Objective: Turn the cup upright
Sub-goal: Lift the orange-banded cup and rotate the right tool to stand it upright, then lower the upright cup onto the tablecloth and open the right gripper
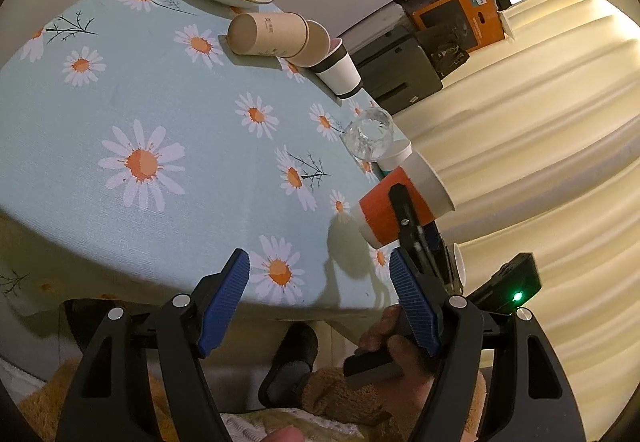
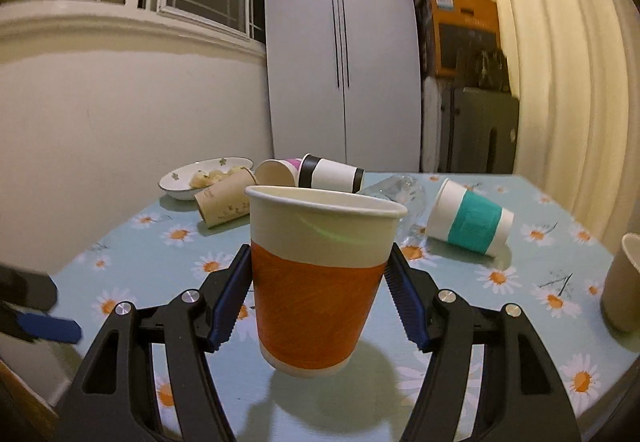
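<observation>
- The right gripper (image 2: 318, 292) has its blue ribbed pads pressed against both sides of the orange-sleeved paper cup (image 2: 320, 278), clamped on the orange band.
- That cup stands mouth up, tilted slightly, near the front edge of the daisy tablecloth (image 2: 520, 322); its base seems to hover just above its own shadow, though the view is too poor to be sure.
- In the left wrist view the same orange-sleeved paper cup (image 1: 394, 208) sits at the right edge of the table, with one black finger of the right gripper (image 1: 408, 218) across its sleeve.
- The left gripper (image 1: 320, 294) is spread wide with nothing between its pads, held low at the near edge of the daisy tablecloth (image 1: 100, 102).
- Far behind the held cup lies a cluster of tipped cups: a brown kraft cup (image 2: 224, 202) on its side, a pink-trimmed cup (image 2: 278, 172) with its mouth towards the camera, and a black-banded white cup (image 2: 332, 172) just beside it.
- A teal-sleeved cup (image 2: 470, 218) lies on its side at the right, well apart from that cluster.
- A clear glass (image 2: 396, 190) lies between the black-banded cup and the teal one.
- A flower-patterned bowl (image 2: 204, 176) with pale food in it sits at the far left.
- Another beige cup (image 2: 622, 282) stands upright at the right border.
</observation>
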{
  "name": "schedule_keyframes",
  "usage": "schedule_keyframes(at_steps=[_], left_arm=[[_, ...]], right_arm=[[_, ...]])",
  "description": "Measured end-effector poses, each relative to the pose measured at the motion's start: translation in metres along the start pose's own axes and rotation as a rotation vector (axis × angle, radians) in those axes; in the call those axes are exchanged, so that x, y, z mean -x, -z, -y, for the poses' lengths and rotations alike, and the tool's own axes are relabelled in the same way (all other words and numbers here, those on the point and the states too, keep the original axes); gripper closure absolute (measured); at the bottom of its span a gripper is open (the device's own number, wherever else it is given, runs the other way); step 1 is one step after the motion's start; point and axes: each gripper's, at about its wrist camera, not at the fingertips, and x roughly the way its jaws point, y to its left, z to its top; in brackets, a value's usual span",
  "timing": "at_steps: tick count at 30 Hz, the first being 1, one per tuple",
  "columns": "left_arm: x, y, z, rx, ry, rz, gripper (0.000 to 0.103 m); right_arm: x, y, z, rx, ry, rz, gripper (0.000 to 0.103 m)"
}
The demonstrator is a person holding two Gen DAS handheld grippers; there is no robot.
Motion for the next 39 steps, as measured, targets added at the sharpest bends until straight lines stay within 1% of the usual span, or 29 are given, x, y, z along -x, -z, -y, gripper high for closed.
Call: schedule_keyframes(at_steps=[2,6,12,19,23,27,28,32,33,35,37,39], left_arm=[[0.0,0.0,0.0,-0.001,-0.003,0.002,0.032],[0.001,0.0,0.0,-0.004,-0.012,0.005,0.032],[0.0,0.001,0.002,-0.022,-0.03,0.006,0.032],[-0.001,0.002,0.004,-0.031,-0.041,0.009,0.032],[0.0,0.002,0.004,-0.035,-0.043,0.014,0.032],[0.0,0.003,0.004,-0.041,-0.053,0.016,0.032],[0.0,0.003,0.004,-0.043,-0.054,0.016,0.032],[-0.001,0.003,0.006,-0.055,-0.067,0.019,0.032],[-0.001,0.003,0.006,-0.058,-0.07,0.019,0.032],[-0.001,0.003,0.007,-0.062,-0.078,0.02,0.032],[-0.001,0.003,0.007,-0.066,-0.084,0.021,0.032],[-0.001,0.004,0.007,-0.07,-0.099,0.022,0.032]], right_arm=[[-0.004,0.006,-0.004,0.033,0.024,0.014,0.037],[-0.005,0.018,-0.007,0.059,0.061,0.031,0.037],[-0.009,0.027,-0.007,0.066,0.072,0.03,0.037],[-0.002,0.034,-0.01,0.076,0.084,0.037,0.037],[0.0,0.037,-0.013,0.079,0.098,0.027,0.037],[0.0,0.038,-0.011,0.073,0.095,0.014,0.037],[0.0,0.038,-0.011,0.071,0.093,0.008,0.036],[0.002,0.036,-0.007,0.049,0.096,0.006,0.023],[0.003,0.036,-0.007,0.046,0.095,0.005,0.023],[0.005,0.033,-0.007,0.041,0.087,-0.002,0.018],[0.008,0.031,-0.006,0.038,0.087,0.004,0.017],[0.011,0.029,-0.006,0.034,0.085,0.001,0.008]])
